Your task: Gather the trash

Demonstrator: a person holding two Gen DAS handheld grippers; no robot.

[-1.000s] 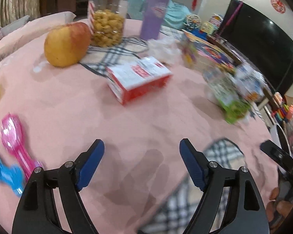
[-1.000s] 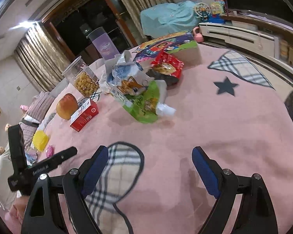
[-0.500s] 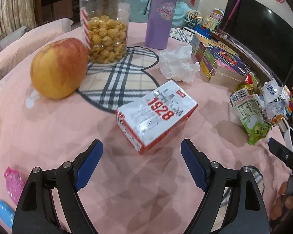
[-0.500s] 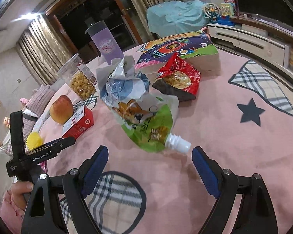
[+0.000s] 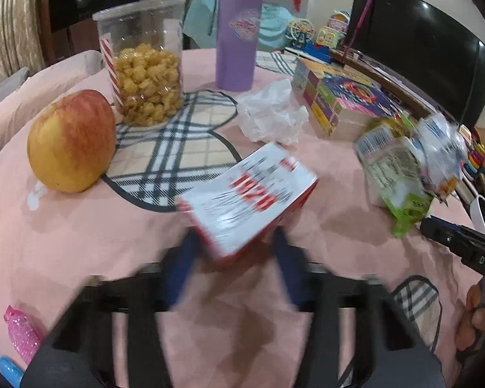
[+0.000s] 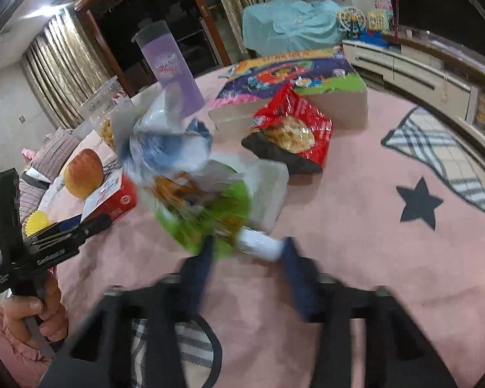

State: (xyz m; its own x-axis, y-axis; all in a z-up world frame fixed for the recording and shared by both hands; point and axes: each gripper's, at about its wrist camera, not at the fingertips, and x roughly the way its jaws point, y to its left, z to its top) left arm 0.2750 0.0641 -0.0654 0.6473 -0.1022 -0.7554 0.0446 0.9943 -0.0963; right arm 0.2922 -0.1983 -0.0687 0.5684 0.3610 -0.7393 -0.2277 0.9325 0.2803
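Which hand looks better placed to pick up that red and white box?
Left. The left tongs are closing astride the box's near corner. The right tongs are closing around the green pouch's white spout, with the box far to their side.

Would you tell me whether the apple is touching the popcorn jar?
Apart. The left wrist view shows the apple resting beside the popcorn jar, with a strip of plaid tablecloth visible between them at their bases.

I've got an apple (image 5: 71, 140) on the pink tabletop (image 5: 80, 242), popcorn jar (image 5: 144, 64) just behind it, purple tumbler (image 5: 237, 32) farther back, colourful box (image 5: 342, 100) right.
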